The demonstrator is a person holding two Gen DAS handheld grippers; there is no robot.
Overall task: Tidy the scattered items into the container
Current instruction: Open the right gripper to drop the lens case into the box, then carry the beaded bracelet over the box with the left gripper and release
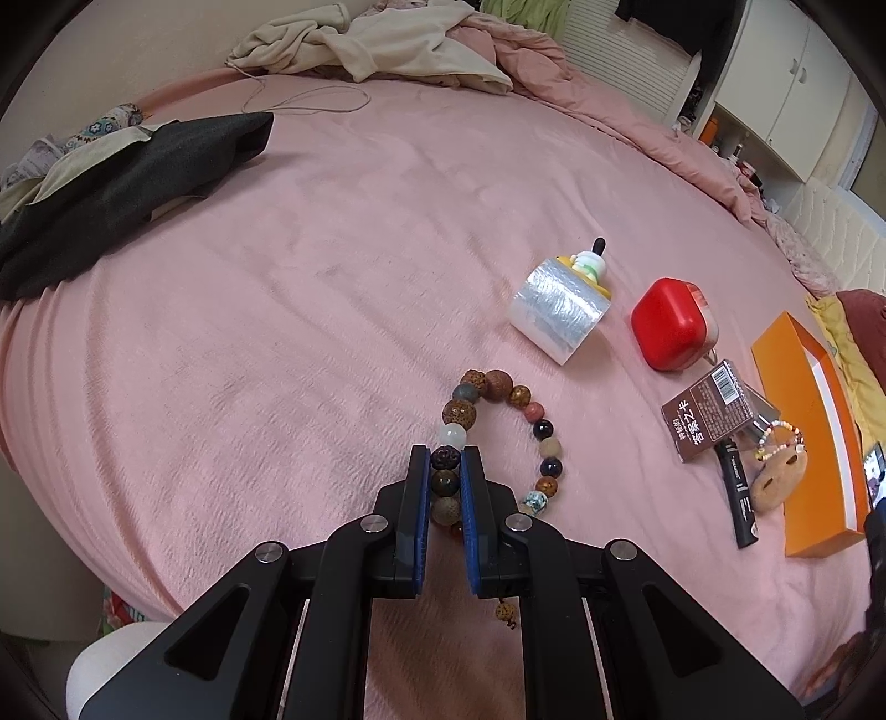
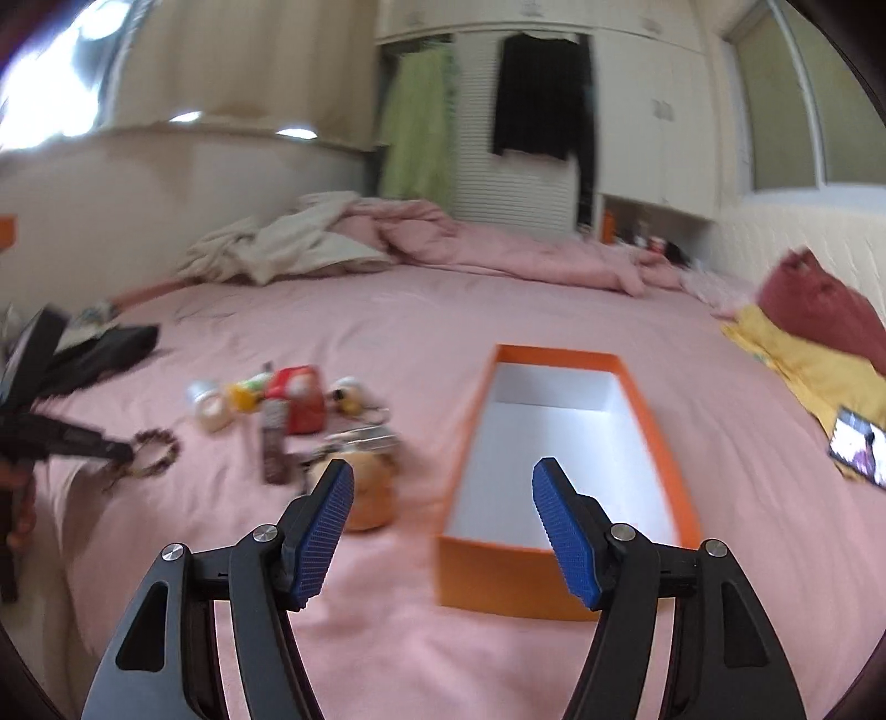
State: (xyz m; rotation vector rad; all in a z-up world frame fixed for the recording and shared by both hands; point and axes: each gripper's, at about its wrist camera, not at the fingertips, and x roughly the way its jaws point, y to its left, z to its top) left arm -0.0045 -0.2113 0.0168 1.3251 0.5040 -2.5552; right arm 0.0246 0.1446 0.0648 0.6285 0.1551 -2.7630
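Observation:
My left gripper (image 1: 445, 459) is shut on a bead bracelet (image 1: 540, 426) that lies on the pink bed; the bracelet also shows blurred in the right wrist view (image 2: 158, 451). Beyond it lie a clear tape roll (image 1: 556, 313), a small toy bottle (image 1: 590, 266), a red case (image 1: 673, 327), a brown card box (image 1: 709, 410), a black tube (image 1: 739, 498) and a tan round plush (image 1: 778, 482). The orange box (image 2: 559, 459) with a white inside stands open and empty to the right; it also shows in the left wrist view (image 1: 803, 421). My right gripper (image 2: 443, 471) is open and empty, held above the box's near end.
A black cloth (image 1: 127, 188) and beige clothes (image 1: 376, 50) lie at the far side of the bed. A bunched pink quilt (image 2: 498, 249), a yellow cloth (image 2: 803, 360), a dark red pillow (image 2: 819, 310) and a phone (image 2: 855, 443) lie to the right.

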